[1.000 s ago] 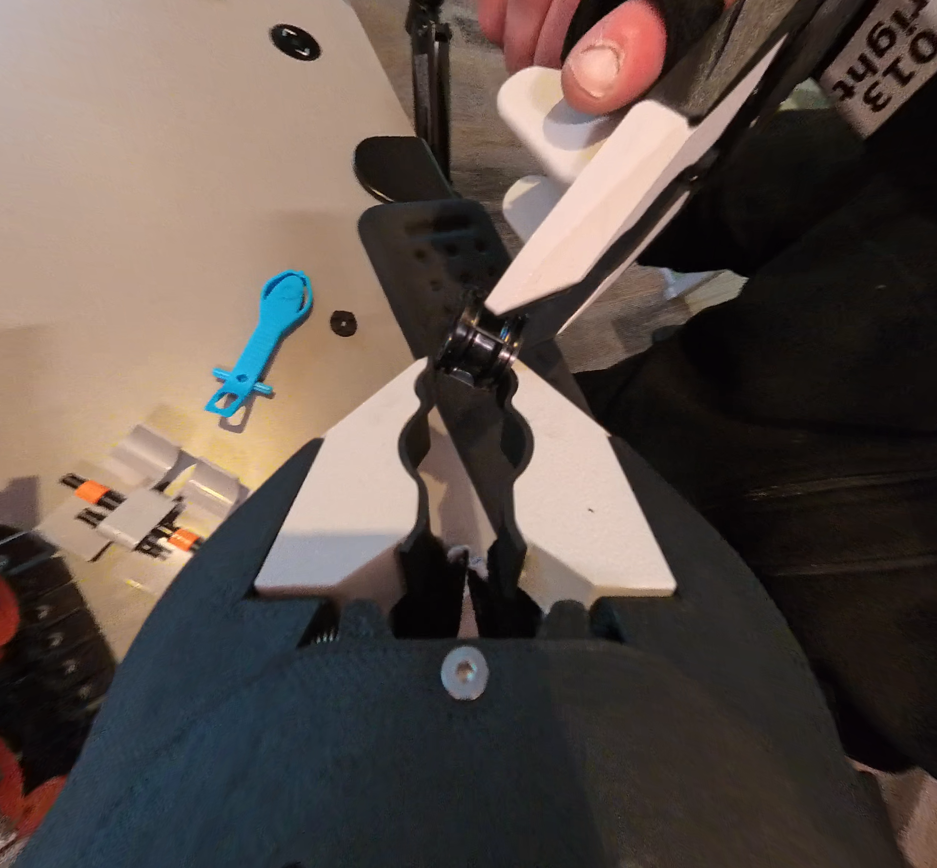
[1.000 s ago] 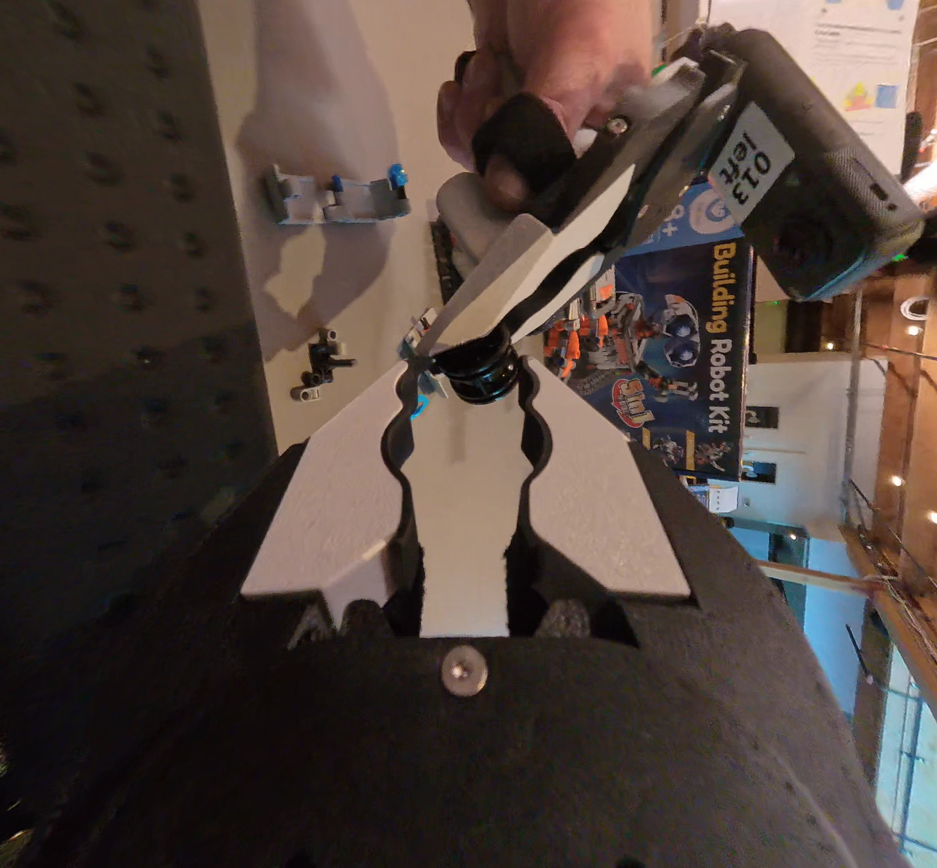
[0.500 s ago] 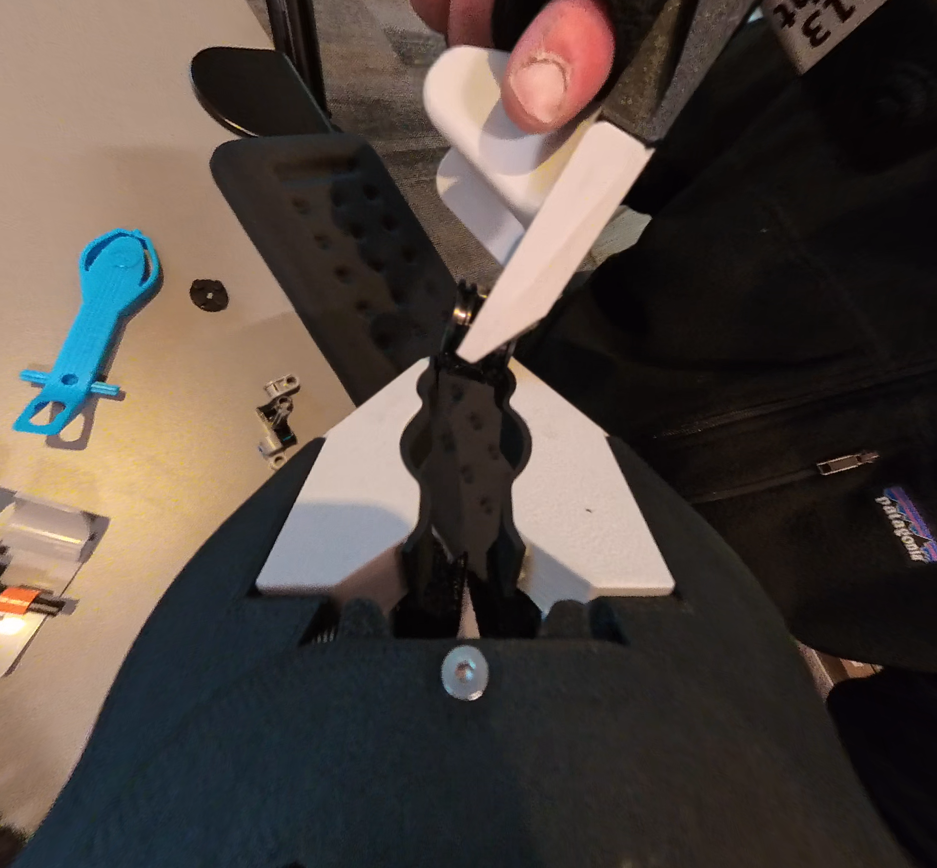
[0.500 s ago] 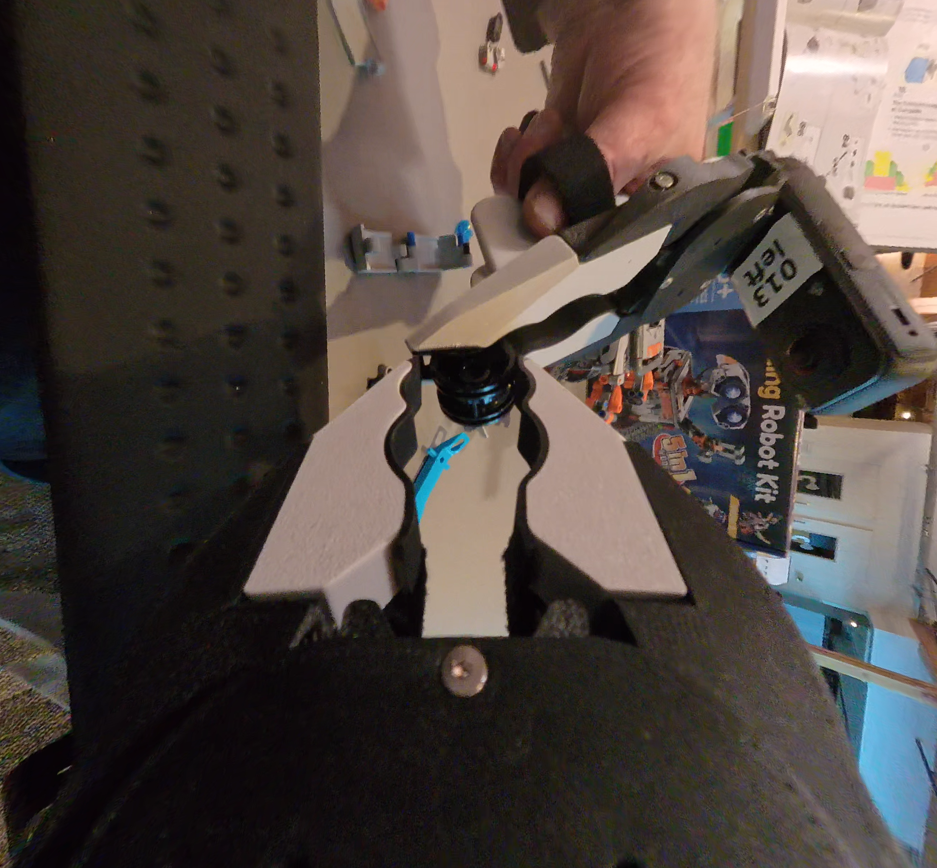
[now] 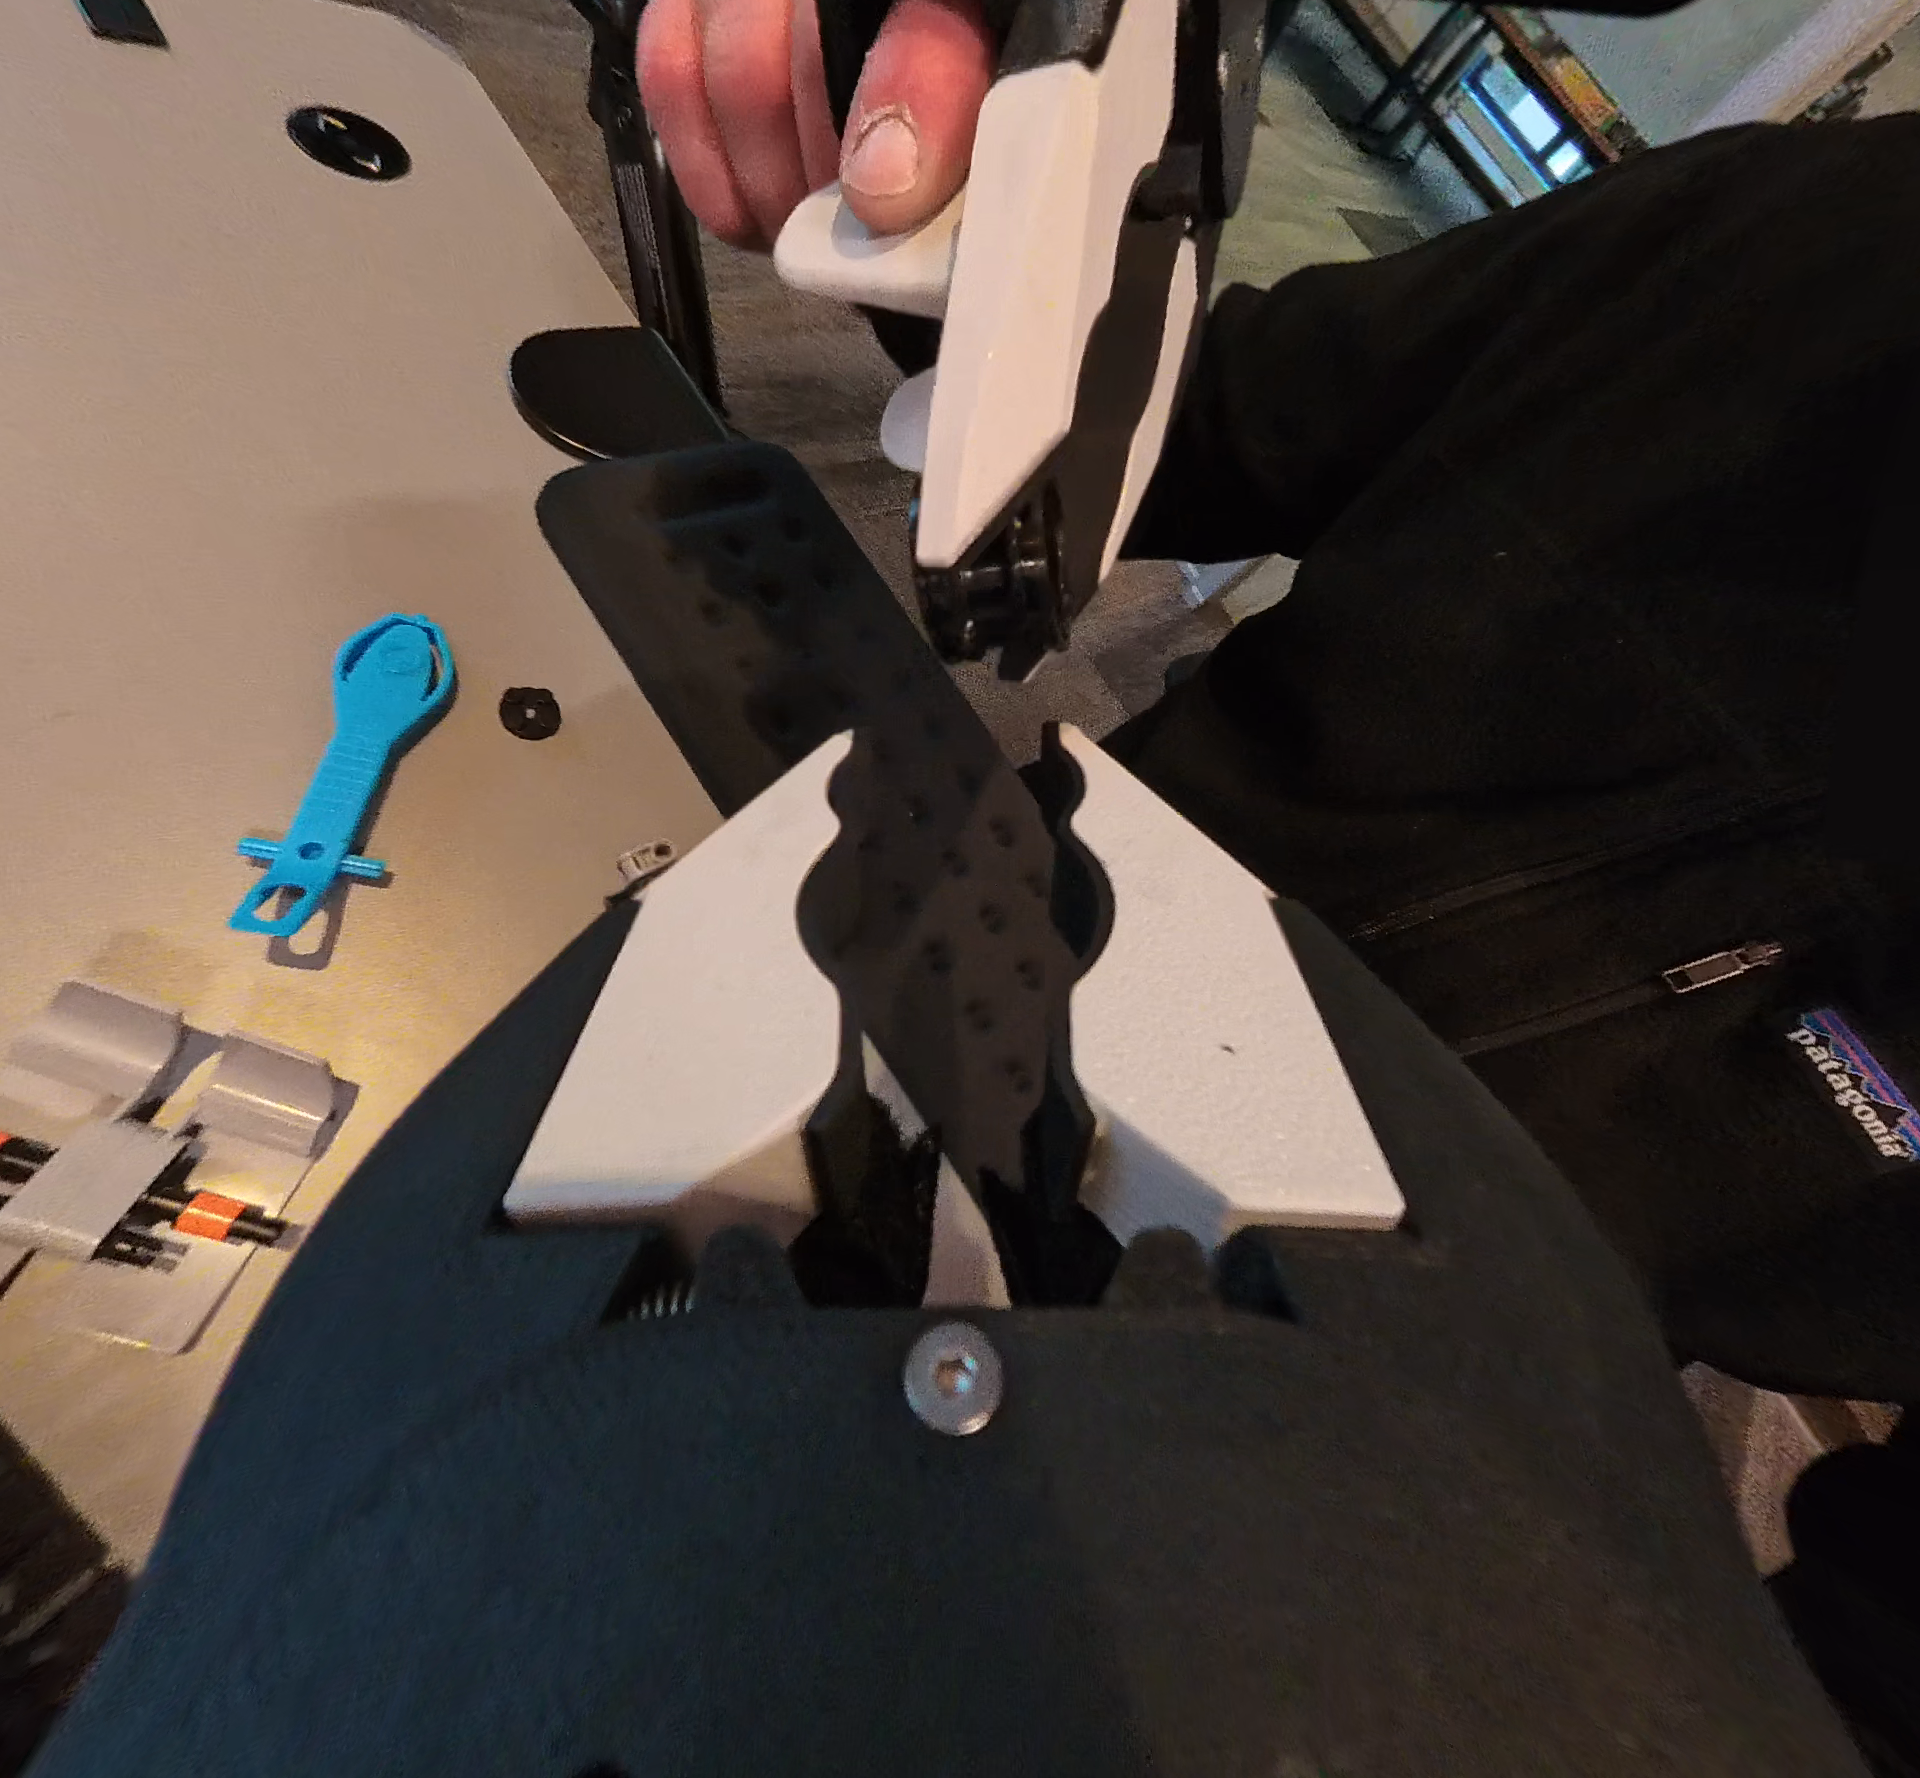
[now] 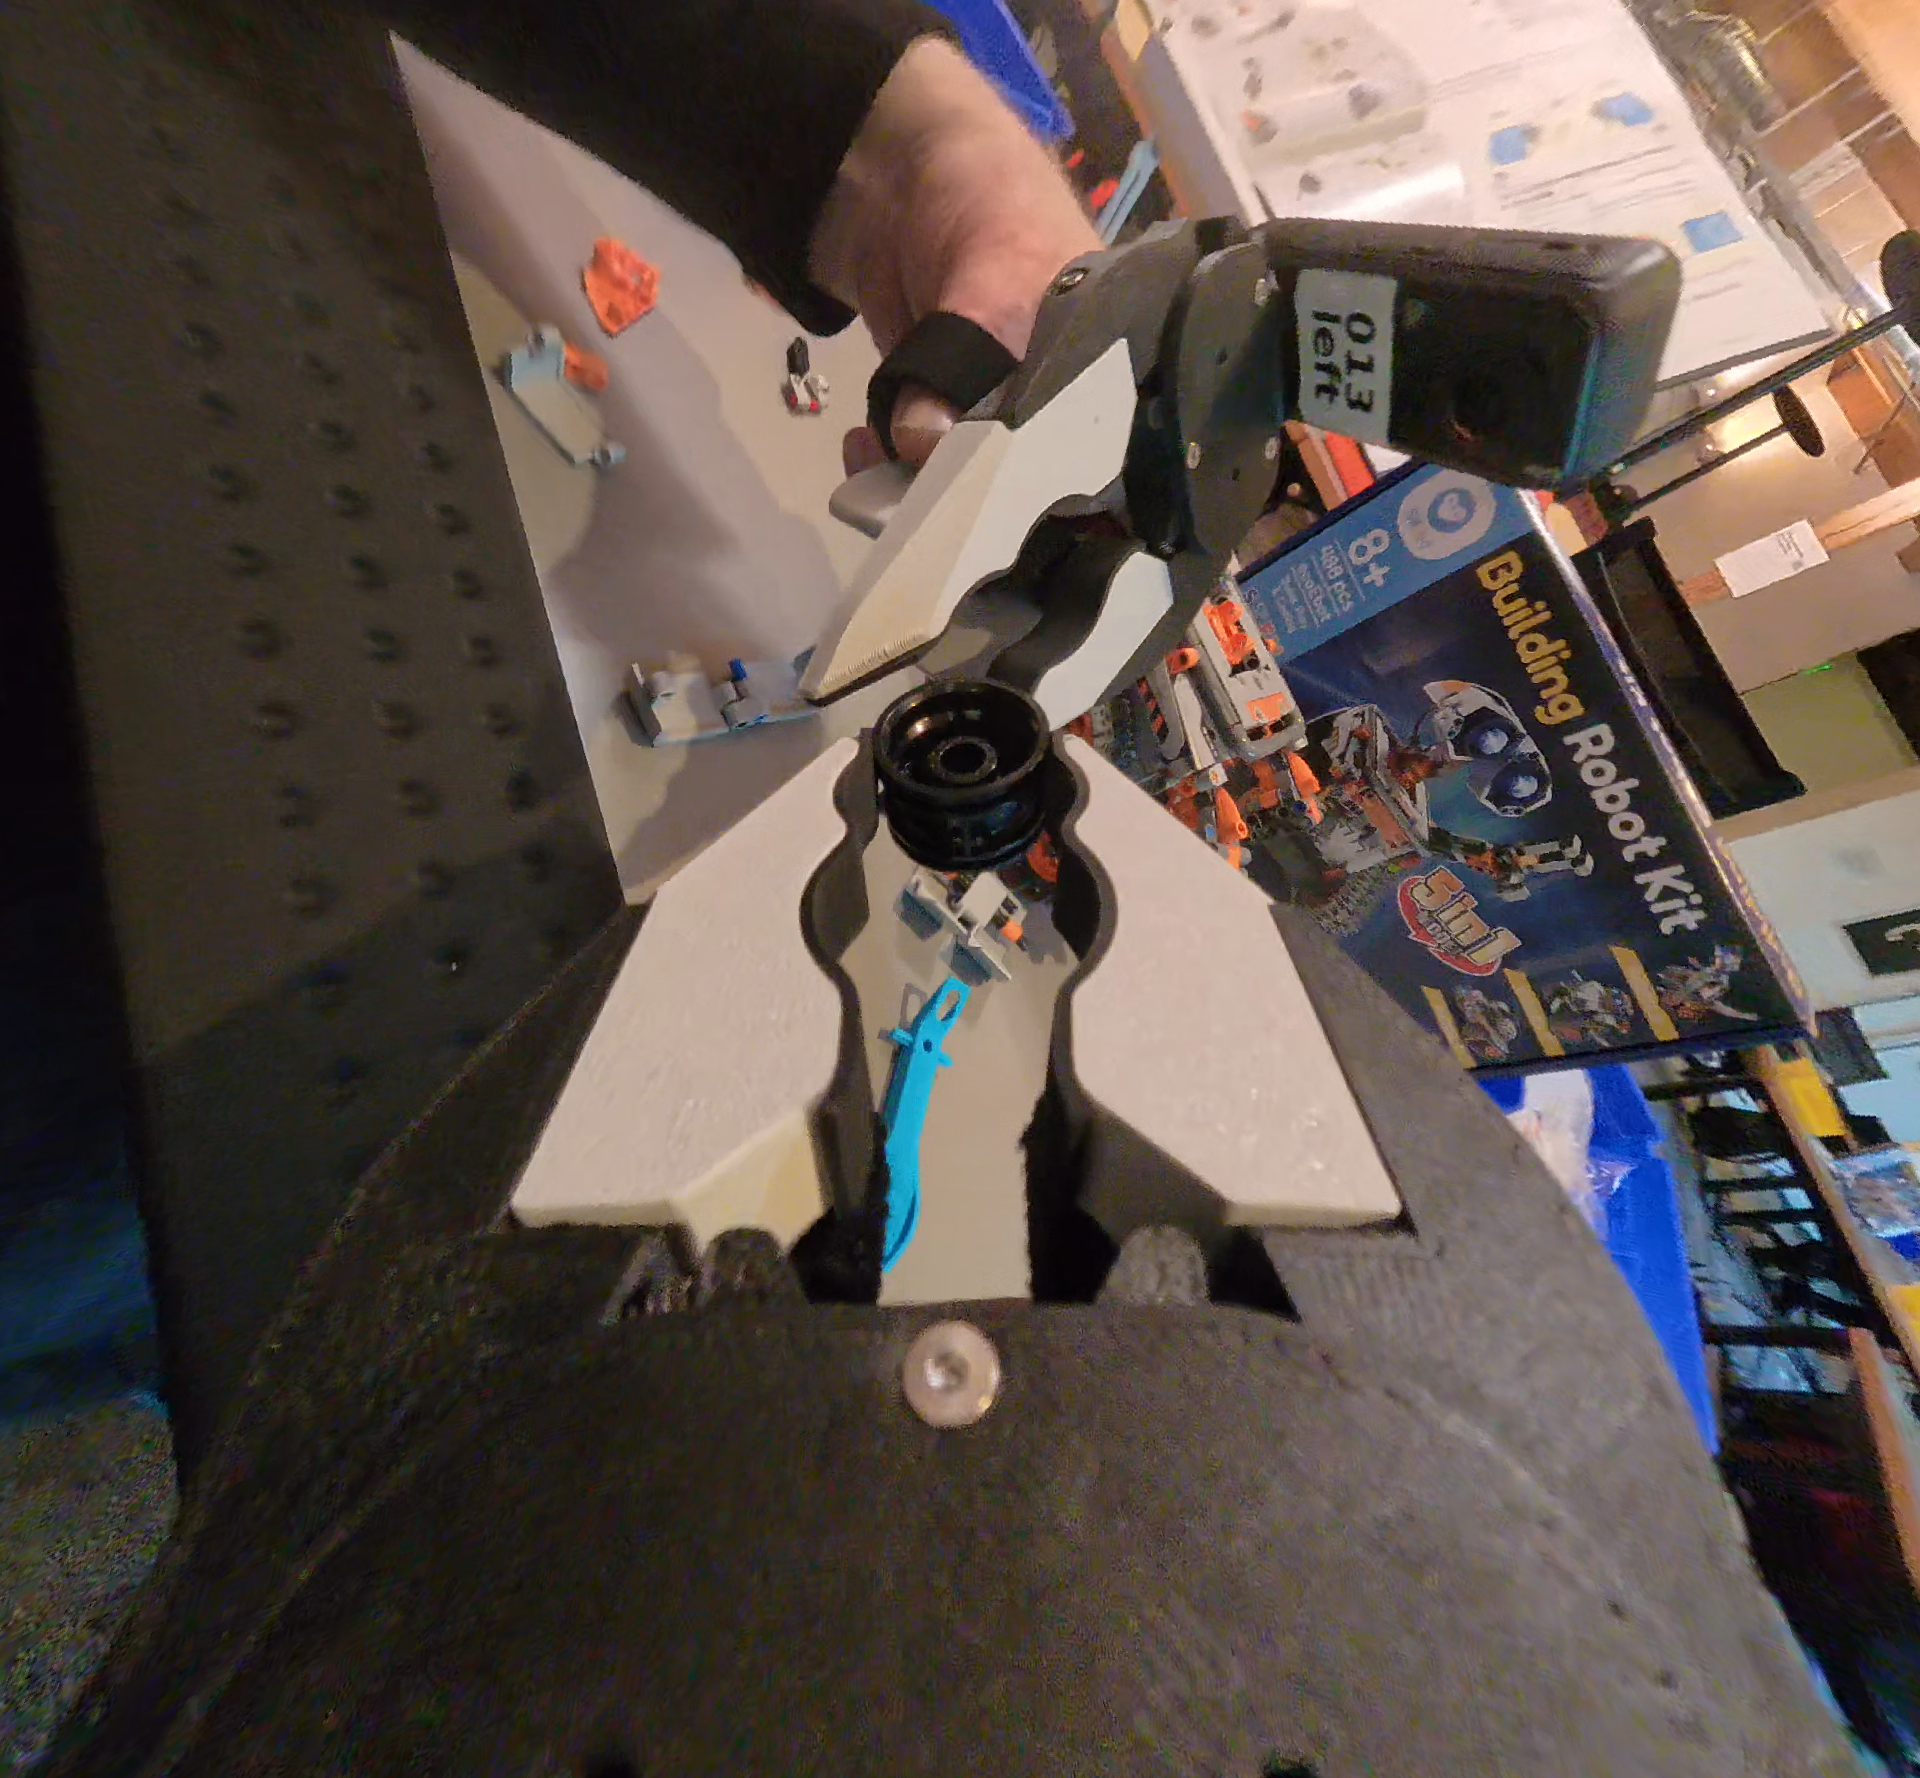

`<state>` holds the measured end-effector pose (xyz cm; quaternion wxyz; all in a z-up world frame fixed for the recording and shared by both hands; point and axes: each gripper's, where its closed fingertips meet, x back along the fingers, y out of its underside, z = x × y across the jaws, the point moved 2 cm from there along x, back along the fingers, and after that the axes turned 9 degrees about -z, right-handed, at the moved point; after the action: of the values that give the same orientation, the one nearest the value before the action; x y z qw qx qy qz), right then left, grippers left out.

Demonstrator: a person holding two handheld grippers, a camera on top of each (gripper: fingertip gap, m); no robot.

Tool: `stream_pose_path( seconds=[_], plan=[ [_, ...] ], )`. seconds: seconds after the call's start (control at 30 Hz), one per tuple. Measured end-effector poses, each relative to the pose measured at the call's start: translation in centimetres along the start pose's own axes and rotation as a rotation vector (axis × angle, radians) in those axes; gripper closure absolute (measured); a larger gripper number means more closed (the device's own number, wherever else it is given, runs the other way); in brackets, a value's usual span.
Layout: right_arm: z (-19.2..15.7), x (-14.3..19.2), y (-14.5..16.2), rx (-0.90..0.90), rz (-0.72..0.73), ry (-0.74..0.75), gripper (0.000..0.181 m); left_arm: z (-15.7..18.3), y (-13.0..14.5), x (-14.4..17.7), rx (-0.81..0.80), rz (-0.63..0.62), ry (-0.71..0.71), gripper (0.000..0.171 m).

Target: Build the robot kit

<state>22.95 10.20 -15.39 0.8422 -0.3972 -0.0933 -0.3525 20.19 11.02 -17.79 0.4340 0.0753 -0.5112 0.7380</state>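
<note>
My right gripper (image 6: 961,760) is shut on a small black wheel (image 6: 956,778), gripped at the fingertips with its open hub facing the camera. In the left wrist view the right gripper (image 5: 997,611) comes down from above with the wheel (image 5: 987,598) in its tips. My left gripper (image 5: 956,746) is open and empty, its tips a short way below the wheel and apart from it. In the right wrist view the left gripper (image 6: 930,684) hangs just above the wheel with its jaws parted.
A black perforated strip (image 5: 790,648) runs under the left gripper at the edge of the white table (image 5: 208,378). On the table lie a blue lever tool (image 5: 343,772), a small black disc (image 5: 530,712) and grey brick assemblies (image 5: 156,1136). A printed kit box (image 6: 1507,793) stands to the right. Left and right tips are no more than a few centimetres apart.
Both grippers were on the wheel. The left gripper has let go and drawn back. The wheel stays in the right gripper, which has turned so that the hub faces its camera.
</note>
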Motion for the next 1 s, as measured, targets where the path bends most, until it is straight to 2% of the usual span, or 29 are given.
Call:
stream_pose_path(
  seconds=[0.27, 0.37, 0.5, 0.7, 0.9, 1.0],
  plan=[
    [0.4, 0.0, 0.5, -0.064, 0.038, 0.0, 0.152, -0.4, -0.6, 0.4, -0.046, 0.024, -0.071, 0.144],
    [0.8, 0.0, 0.9, -0.107, 0.037, 0.0, 0.152, -0.9, -0.2, 0.5, -0.045, -0.008, -0.117, 0.144],
    [1.4, -0.1, 2.3, -0.257, 0.027, -0.012, 0.152, -2.5, 0.9, 0.7, -0.044, -0.076, -0.233, 0.142],
    [0.2, -2.2, 4.4, -0.407, -0.019, -0.054, 0.152, -3.2, 0.8, 0.4, -0.044, -0.058, -0.253, 0.142],
    [-0.8, -3.7, 5.2, -0.549, -0.02, -0.168, 0.152, -5.1, 0.9, 0.6, -0.182, -0.107, -0.495, 0.141],
    [-0.6, -4.2, 5.8, -0.548, -0.055, -0.135, 0.152, -4.8, 0.6, 0.5, -0.182, -0.092, -0.476, 0.14]
  ],
)
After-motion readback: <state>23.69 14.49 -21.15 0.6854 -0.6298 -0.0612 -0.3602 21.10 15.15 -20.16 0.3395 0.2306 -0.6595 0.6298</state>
